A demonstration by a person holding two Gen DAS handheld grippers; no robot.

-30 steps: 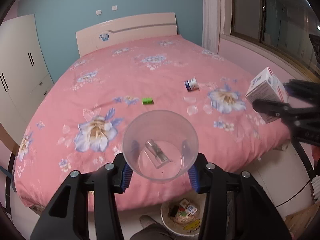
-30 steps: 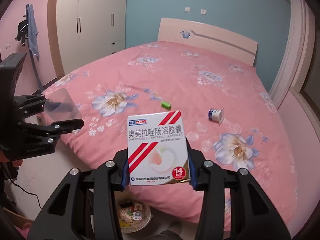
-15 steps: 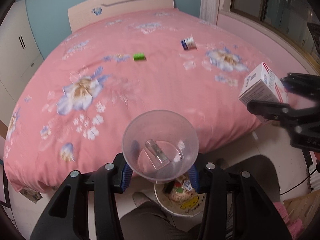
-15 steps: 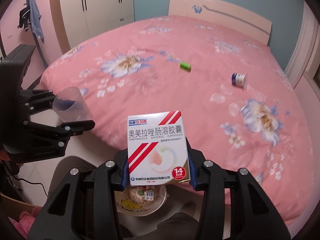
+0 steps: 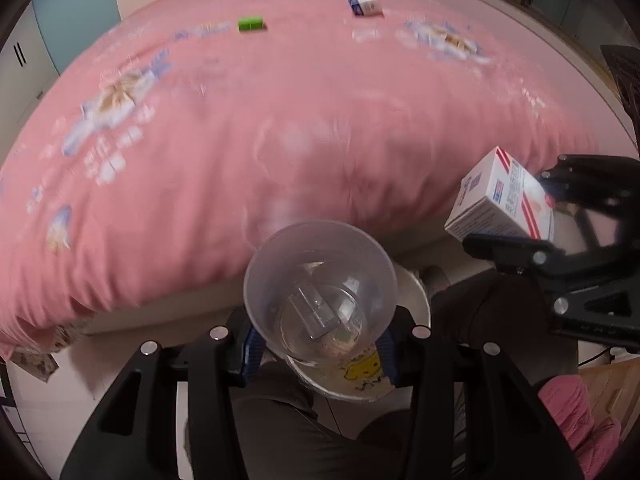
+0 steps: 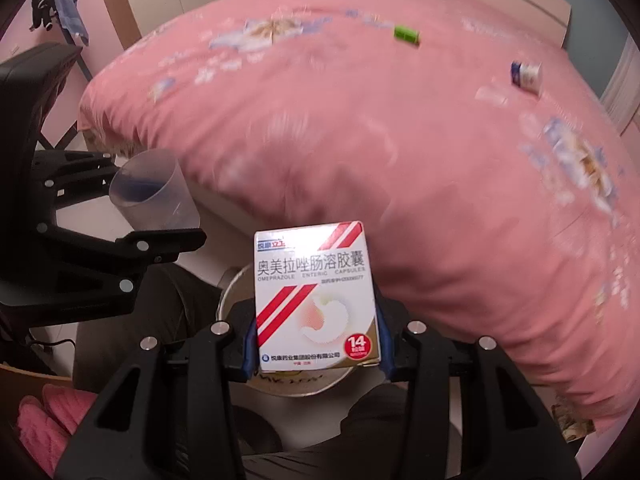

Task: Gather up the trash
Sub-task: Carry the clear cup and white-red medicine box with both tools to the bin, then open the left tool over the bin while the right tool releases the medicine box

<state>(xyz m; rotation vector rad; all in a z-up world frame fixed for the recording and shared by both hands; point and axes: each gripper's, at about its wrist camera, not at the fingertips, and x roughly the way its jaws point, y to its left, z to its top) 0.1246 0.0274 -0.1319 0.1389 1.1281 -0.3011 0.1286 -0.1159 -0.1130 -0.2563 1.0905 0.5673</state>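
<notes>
**Rig and wearer: appearance**

Left gripper (image 5: 320, 354) and right gripper (image 6: 316, 354): matte black angular frames, silver round screws on each arm, blue finger pads (image 5: 250, 350). Black cable trails from the left unit. Wearer: dark trousers (image 5: 280, 432), fuzzy pink slippers (image 6: 48, 424).

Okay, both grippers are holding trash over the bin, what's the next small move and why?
Probably open the left gripper to drop the clear plastic cup: it sits right above the trash bin. The right gripper holds the medicine box over the same bin, so it can follow.
</notes>
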